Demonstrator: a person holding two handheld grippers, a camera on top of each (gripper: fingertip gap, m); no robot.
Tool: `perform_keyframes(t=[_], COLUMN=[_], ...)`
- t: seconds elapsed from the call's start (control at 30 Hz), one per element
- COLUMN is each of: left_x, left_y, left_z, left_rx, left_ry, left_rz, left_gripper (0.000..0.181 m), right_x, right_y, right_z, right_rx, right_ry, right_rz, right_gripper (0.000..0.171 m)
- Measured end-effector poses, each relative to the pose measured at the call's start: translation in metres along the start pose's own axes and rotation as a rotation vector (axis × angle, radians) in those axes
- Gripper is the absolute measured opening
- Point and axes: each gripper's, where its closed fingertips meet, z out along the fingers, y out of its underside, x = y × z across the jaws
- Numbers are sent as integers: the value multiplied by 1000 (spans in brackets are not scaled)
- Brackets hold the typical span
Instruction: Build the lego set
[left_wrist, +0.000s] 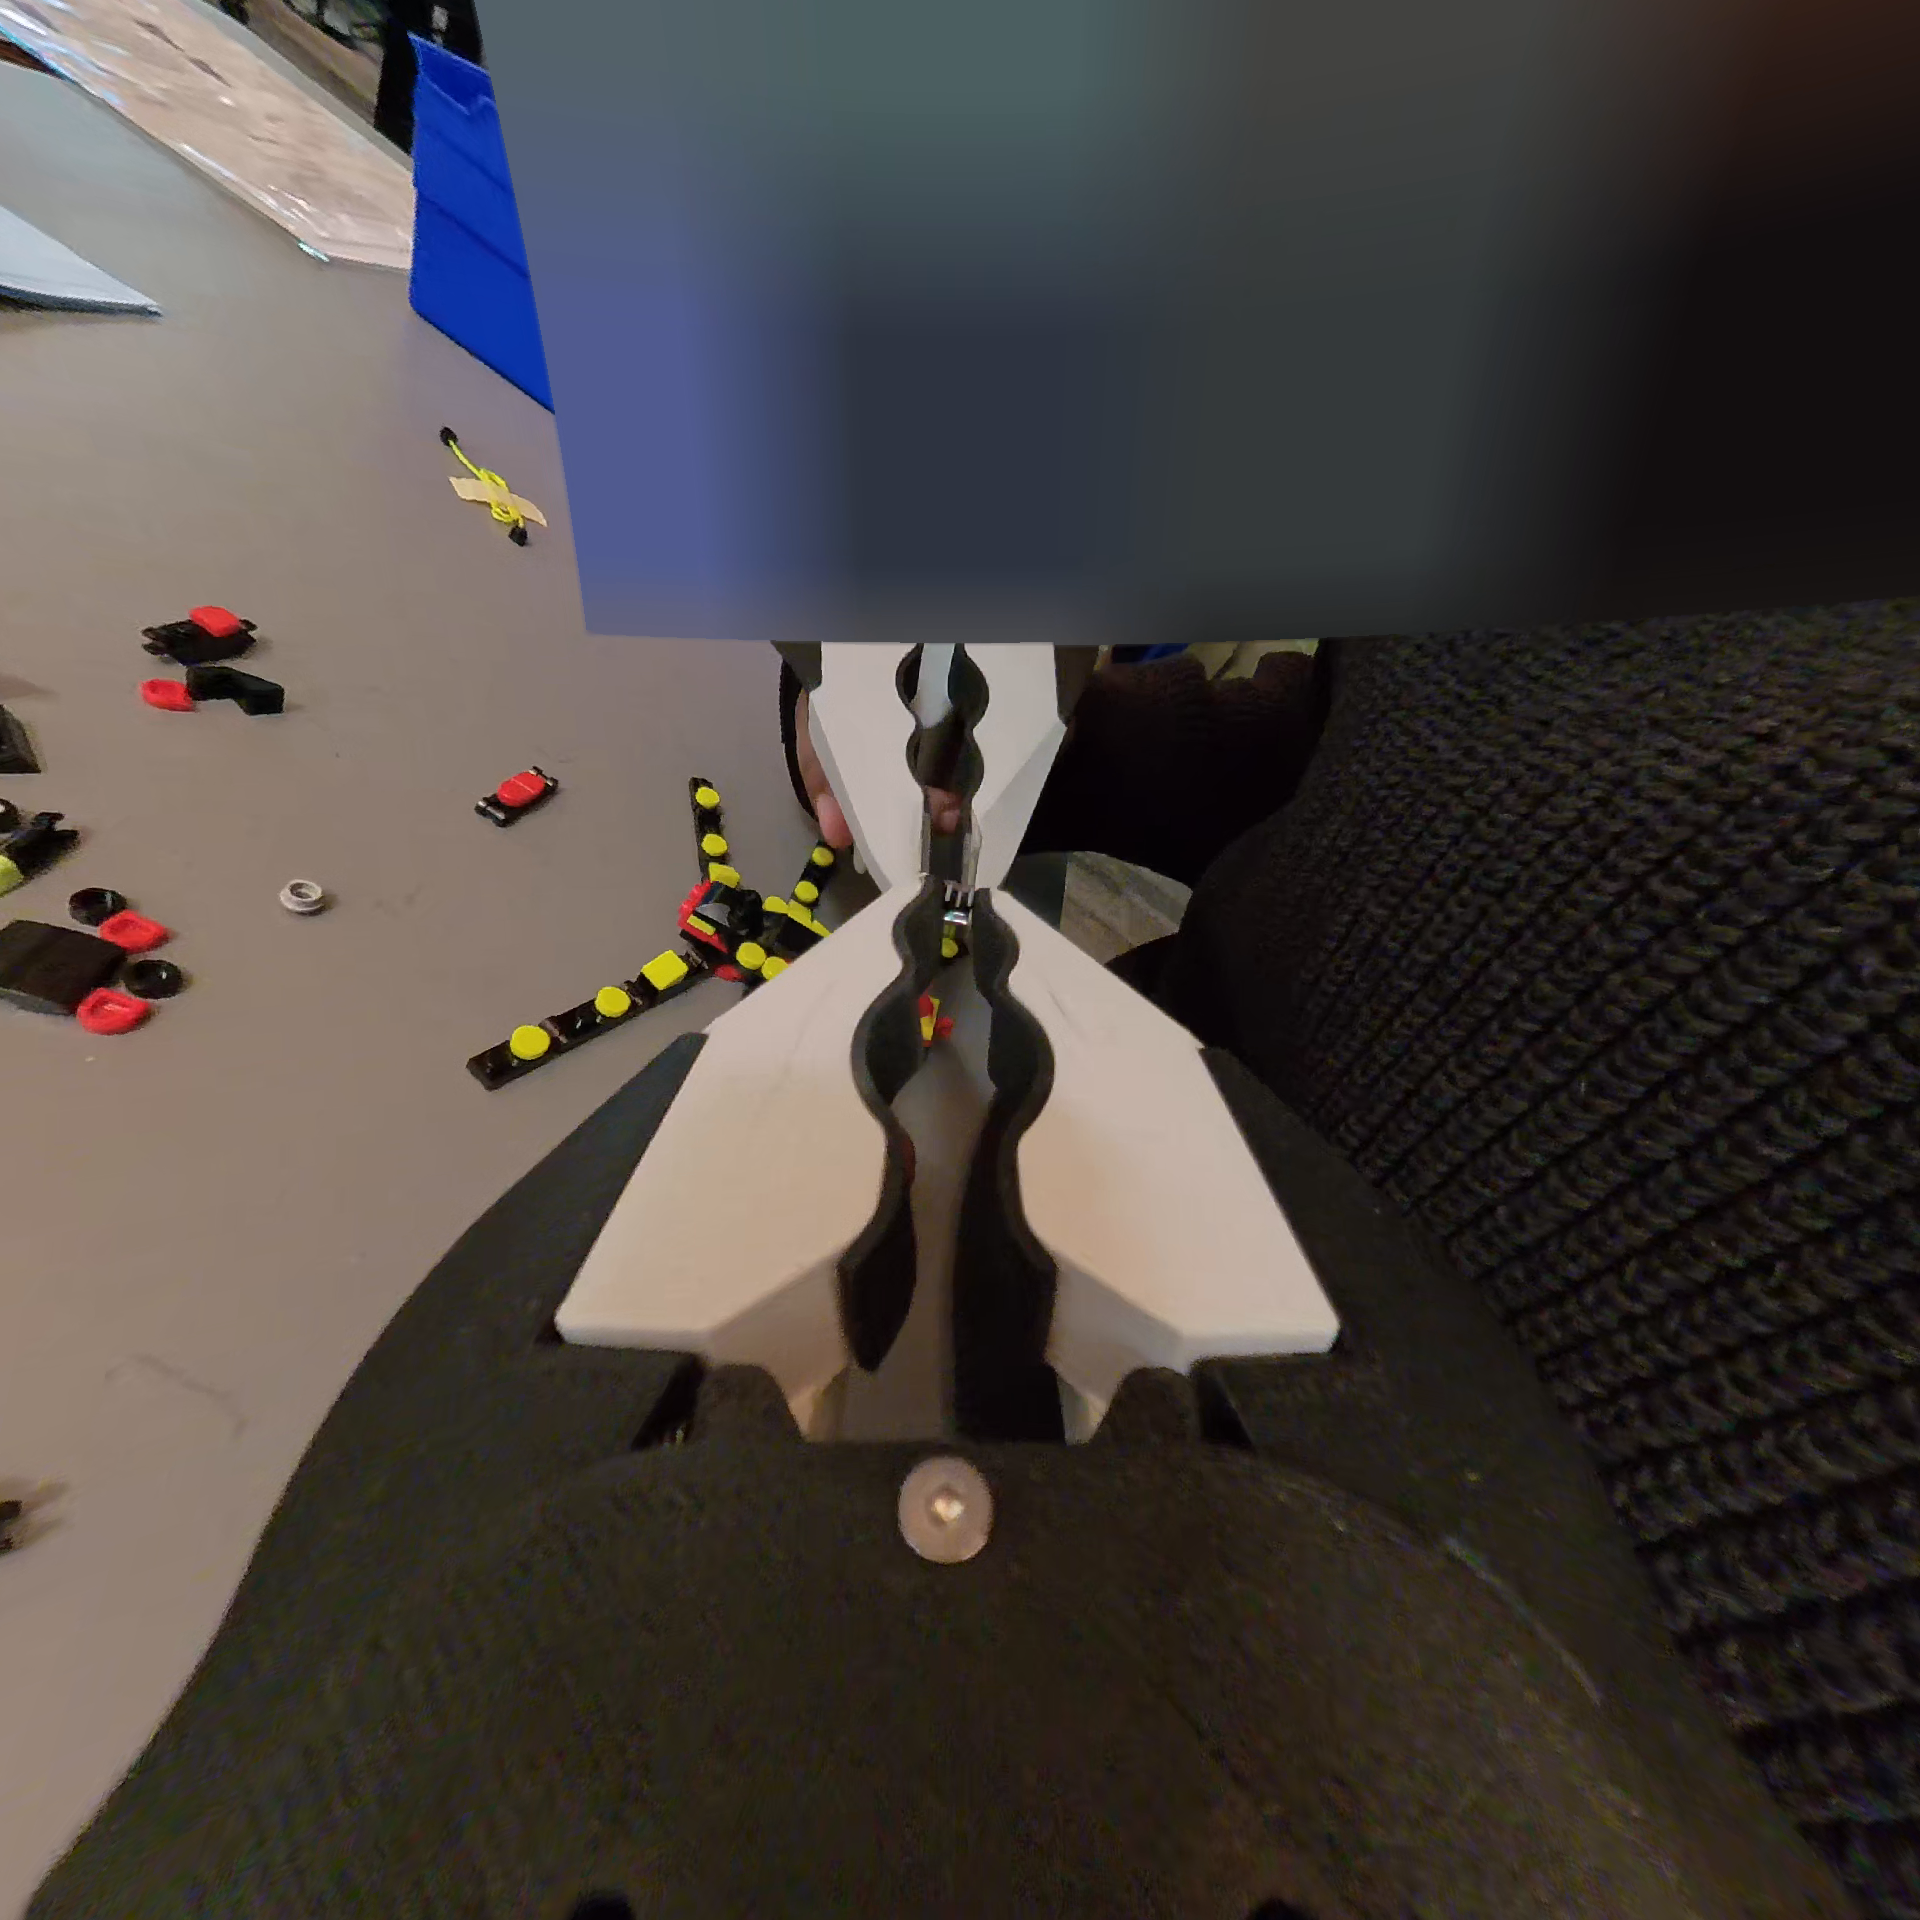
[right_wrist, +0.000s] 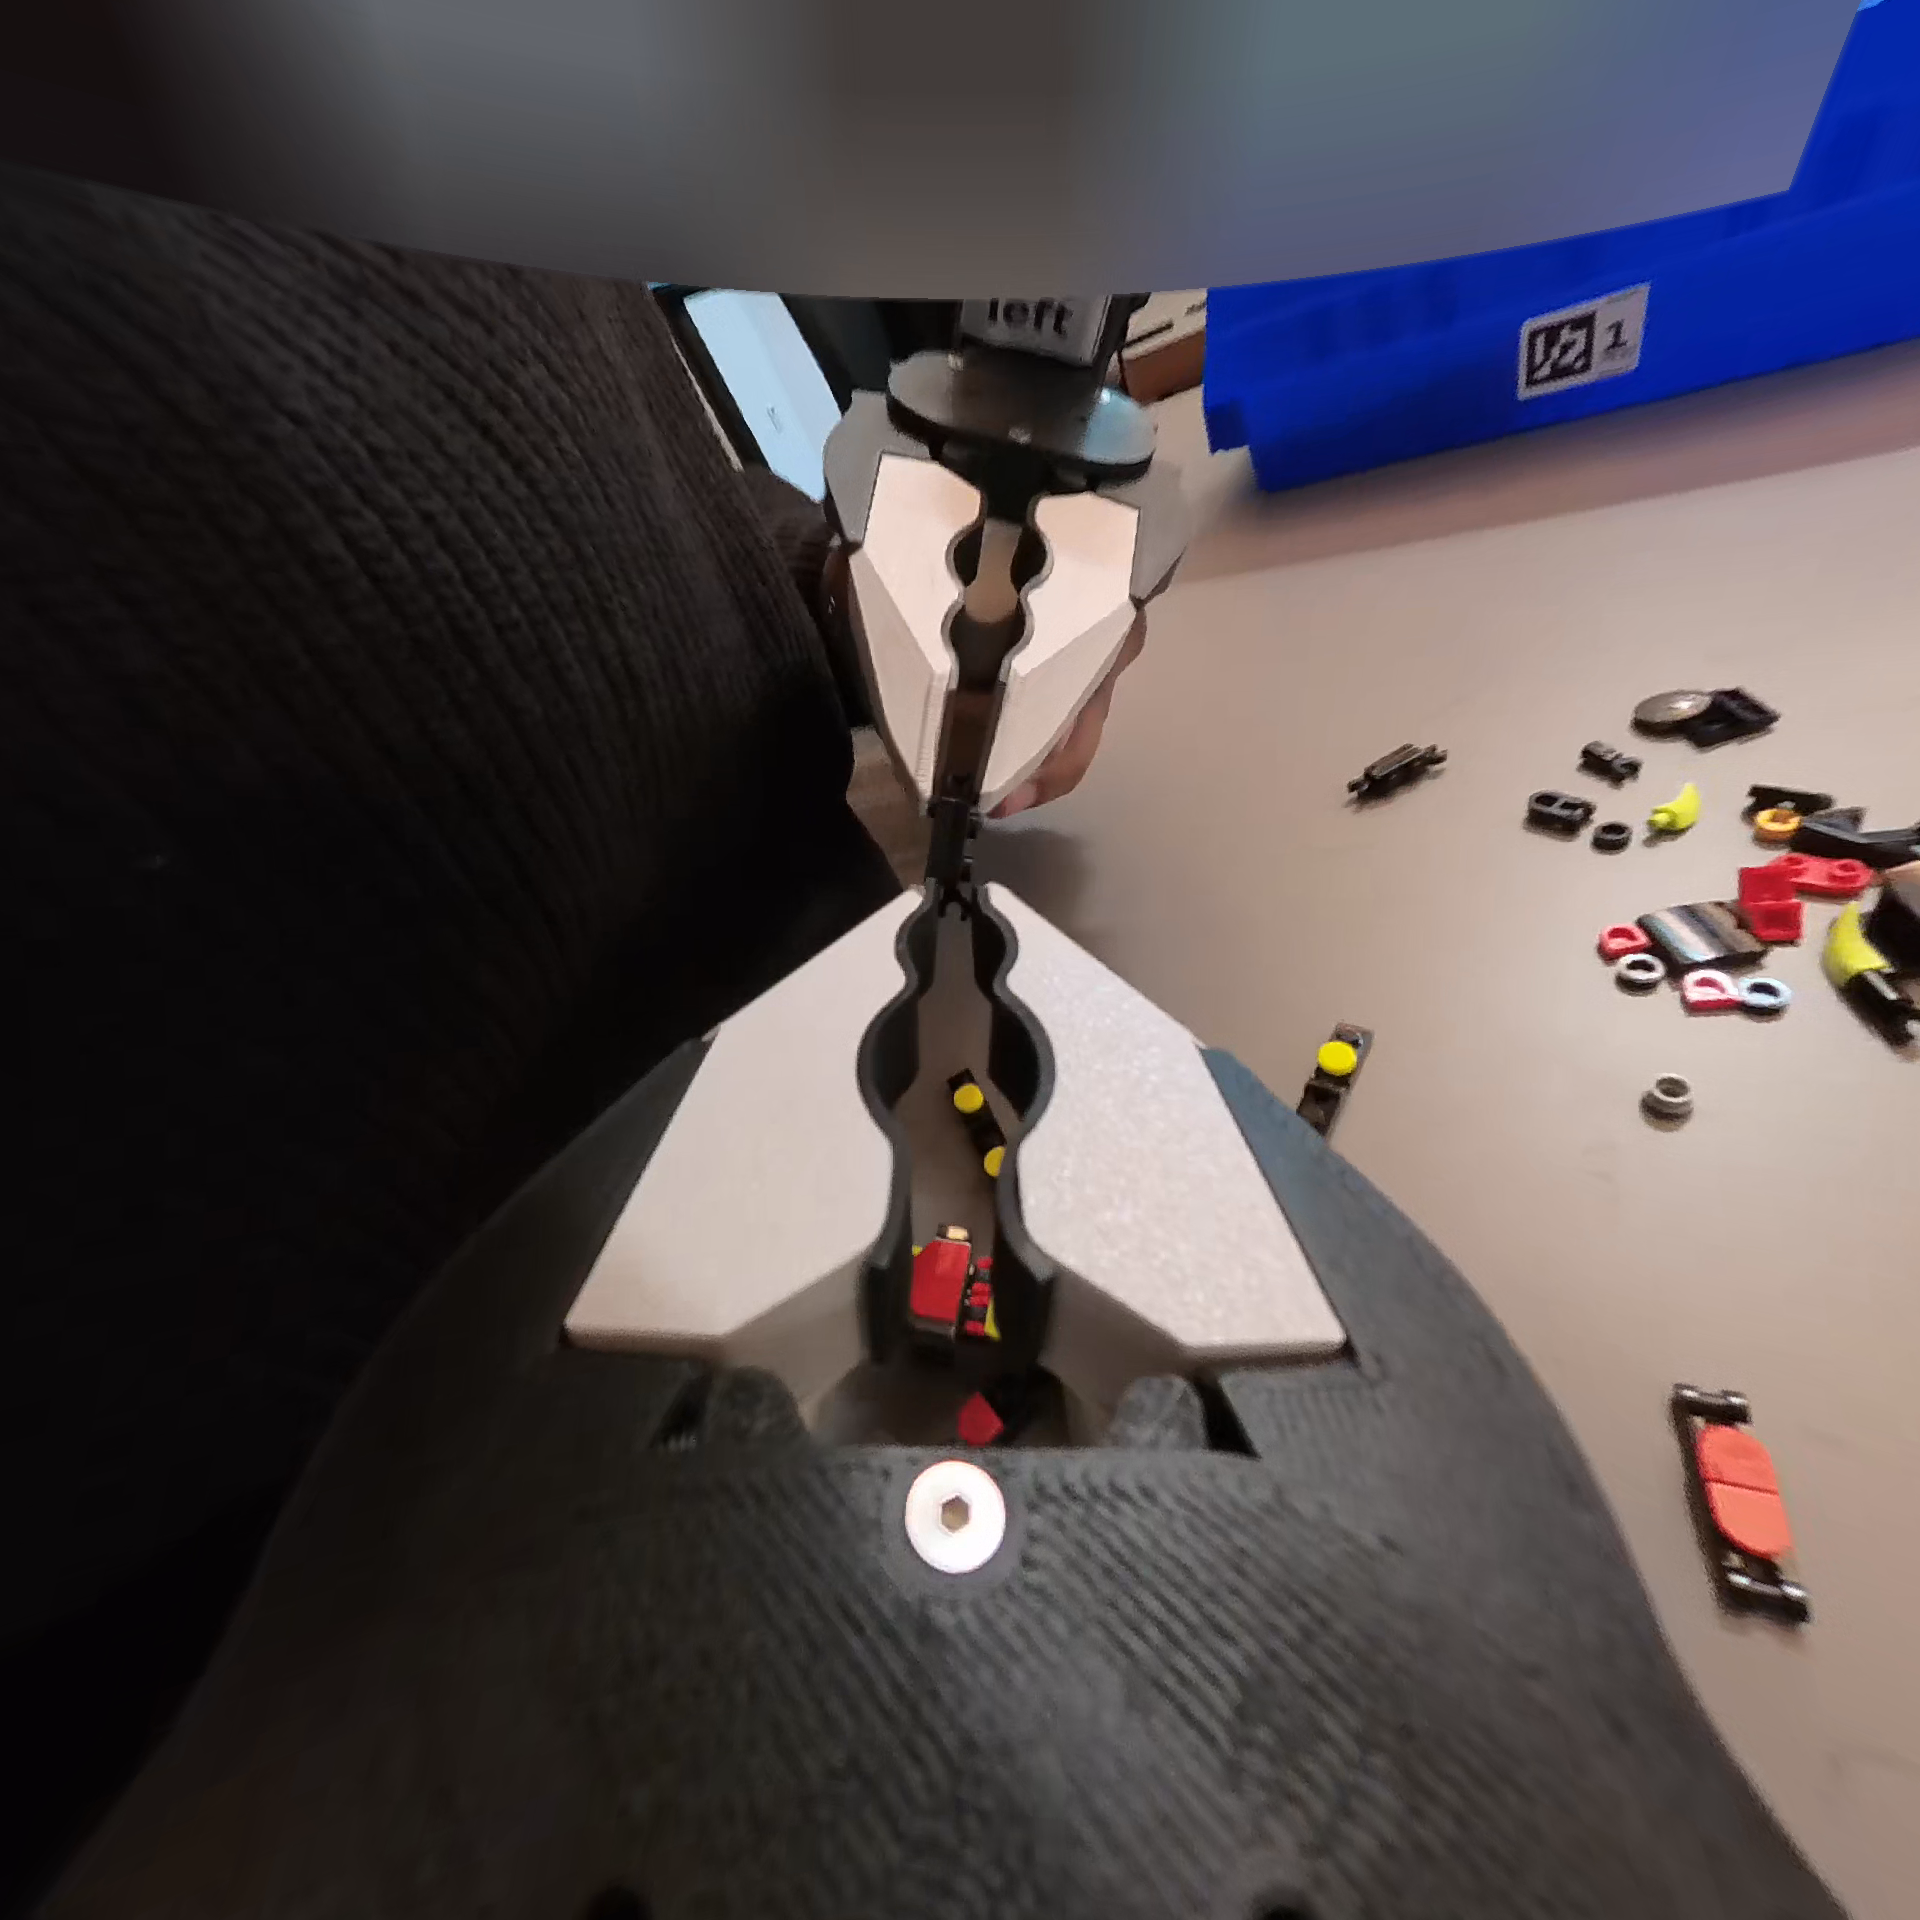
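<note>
- The grey surface (left_wrist: 312, 1195) fills the left of the left wrist view and the right of the right wrist view; a blue bin (right_wrist: 1558, 343) stands at its far edge, upper right in the right wrist view.
- A person's dark knitted sleeve (left_wrist: 1558, 1039) covers the right of the left wrist view.
- The left hand-held gripper (left_wrist: 951, 914) and the right hand-held gripper (right_wrist: 951, 896) meet tip to tip at frame centre, each pinched narrow on one end of a small black lego piece (right_wrist: 954, 831) held in the air between them.
- A partly built black strip assembly with yellow studs (left_wrist: 623, 997) lies centre-left, below the grippers.
- Loose red, black and yellow lego parts (right_wrist: 1766, 914) are scattered at right.
- The held piece looks light, rigid and slick; it seems best gripped on flat sides, pressed straight to avoid popping free.
</note>
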Motion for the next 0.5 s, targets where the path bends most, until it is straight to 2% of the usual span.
perform_keyframes(t=[0.2,0.5], left_x=[1,-4], left_y=[-5,-6], left_z=[-2,-3], left_rx=[29,30], left_ry=[14,-39], left_rz=[-51,-28], left_gripper=[1,1], right_x=[2,11], right_y=[-5,-5], right_z=[1,2], right_rx=[7,4], right_ry=[40,113], right_rz=[-10,15], right_gripper=[3,3])
